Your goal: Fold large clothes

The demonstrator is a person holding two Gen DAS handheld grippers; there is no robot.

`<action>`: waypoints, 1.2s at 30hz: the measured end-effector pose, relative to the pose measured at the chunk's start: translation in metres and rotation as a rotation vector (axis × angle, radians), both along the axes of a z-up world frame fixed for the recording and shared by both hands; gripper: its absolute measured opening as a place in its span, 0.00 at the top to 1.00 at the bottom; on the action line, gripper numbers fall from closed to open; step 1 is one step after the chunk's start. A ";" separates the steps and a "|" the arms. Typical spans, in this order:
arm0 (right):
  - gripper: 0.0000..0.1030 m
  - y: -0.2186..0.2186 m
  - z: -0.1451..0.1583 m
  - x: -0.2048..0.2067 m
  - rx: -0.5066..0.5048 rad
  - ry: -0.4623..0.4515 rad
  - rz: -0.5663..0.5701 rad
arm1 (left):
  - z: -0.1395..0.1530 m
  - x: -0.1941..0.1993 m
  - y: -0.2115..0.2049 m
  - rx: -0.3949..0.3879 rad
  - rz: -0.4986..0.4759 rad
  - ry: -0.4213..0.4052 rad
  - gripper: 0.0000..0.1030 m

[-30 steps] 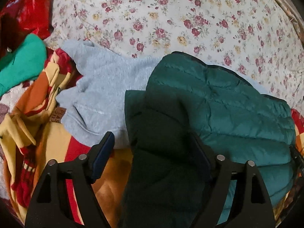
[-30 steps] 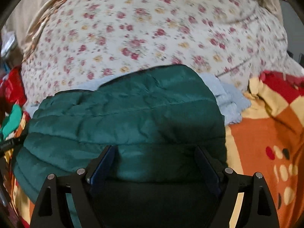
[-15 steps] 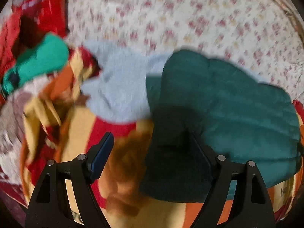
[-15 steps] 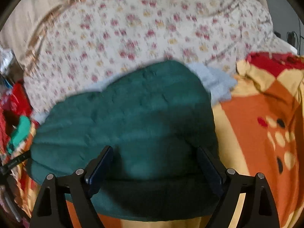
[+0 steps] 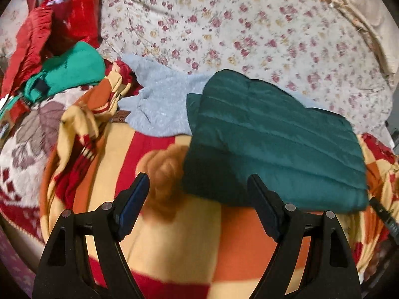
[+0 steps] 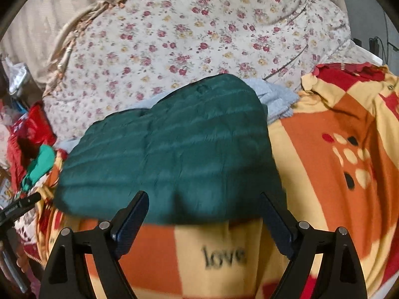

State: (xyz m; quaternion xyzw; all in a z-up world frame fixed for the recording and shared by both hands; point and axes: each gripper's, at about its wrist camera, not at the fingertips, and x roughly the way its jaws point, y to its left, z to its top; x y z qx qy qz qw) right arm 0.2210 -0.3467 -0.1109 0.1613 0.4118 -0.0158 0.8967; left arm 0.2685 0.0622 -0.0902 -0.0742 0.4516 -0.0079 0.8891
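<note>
A dark green quilted jacket (image 5: pixel 274 137) lies folded flat on an orange, yellow and red blanket (image 5: pixel 179 244); it also shows in the right wrist view (image 6: pixel 172 149). It rests partly on a light blue fleece garment (image 5: pixel 159 102), whose edge shows behind it in the right wrist view (image 6: pixel 276 99). My left gripper (image 5: pixel 198 194) is open and empty, just short of the jacket's near left corner. My right gripper (image 6: pixel 203 211) is open and empty at the jacket's near edge, above the blanket.
A floral sheet (image 5: pixel 249 30) covers the bed behind the clothes. A bright green garment (image 5: pixel 72 69) and red clothes (image 5: pixel 62 25) are piled at the far left. The blanket (image 6: pixel 336 154) rises in folds on the right. The other gripper's tip (image 6: pixel 20 206) shows at left.
Both grippers have pulled back from the jacket, which lay between their fingers a second ago. The jacket now lies free on the blanket. Both stay open.
</note>
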 end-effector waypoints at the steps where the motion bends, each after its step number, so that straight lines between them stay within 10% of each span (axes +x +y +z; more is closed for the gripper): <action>1: 0.14 0.002 0.000 -0.006 -0.001 -0.001 0.002 | 0.003 -0.009 -0.001 -0.007 -0.001 -0.003 0.21; 19: 0.14 0.073 0.027 -0.103 0.040 -0.059 0.065 | 0.049 -0.135 -0.025 -0.009 -0.065 -0.095 0.21; 36: 0.14 0.088 0.028 -0.114 -0.020 -0.061 0.082 | 0.054 -0.152 -0.037 0.071 -0.088 -0.140 0.21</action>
